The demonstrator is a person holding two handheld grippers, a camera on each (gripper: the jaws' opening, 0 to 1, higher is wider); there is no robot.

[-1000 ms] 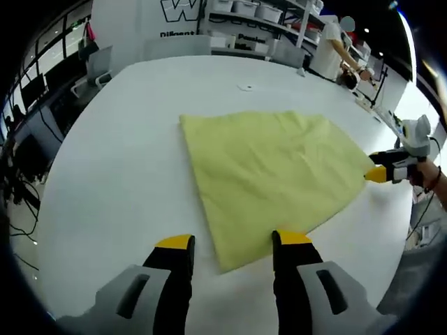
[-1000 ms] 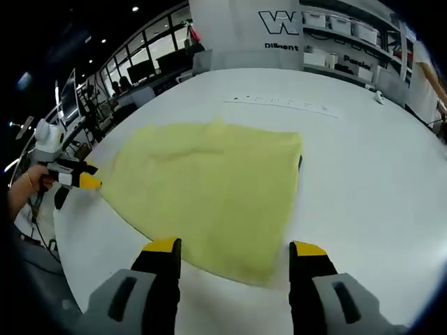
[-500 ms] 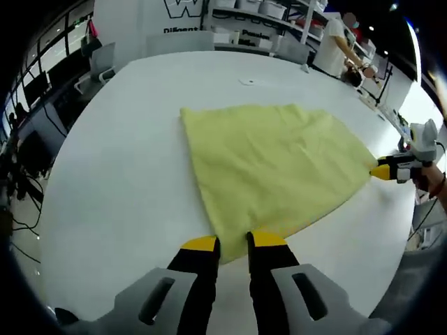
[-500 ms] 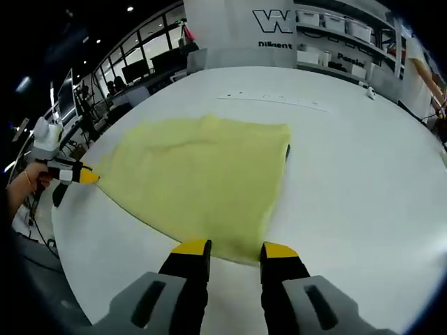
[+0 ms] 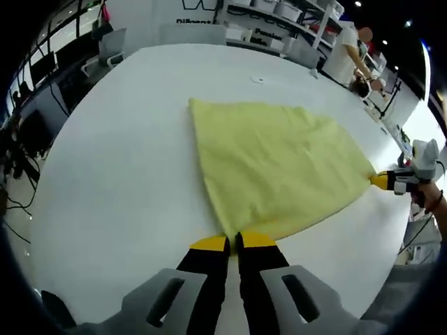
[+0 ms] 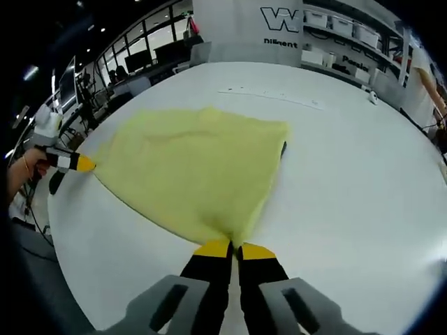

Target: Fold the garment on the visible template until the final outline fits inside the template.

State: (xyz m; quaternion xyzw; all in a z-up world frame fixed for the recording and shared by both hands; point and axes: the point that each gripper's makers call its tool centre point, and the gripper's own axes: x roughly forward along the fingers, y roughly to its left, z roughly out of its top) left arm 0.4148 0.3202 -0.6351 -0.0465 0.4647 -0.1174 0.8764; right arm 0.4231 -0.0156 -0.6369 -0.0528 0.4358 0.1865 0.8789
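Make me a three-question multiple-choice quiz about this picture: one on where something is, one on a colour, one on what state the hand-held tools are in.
1. Where does the garment lie?
A. on the white table
B. on a chair
C. on the floor

2. What colour is the garment?
A. blue
B. red
C. pale yellow

3. How do the two tools stand?
A. both wide open
B. both shut on a corner of the garment
C. one open, one shut

Answers:
1 A: the garment is spread flat on the white table.
2 C: the cloth is pale yellow in both views.
3 B: the left tool and right tool each have their jaws closed on a garment corner.
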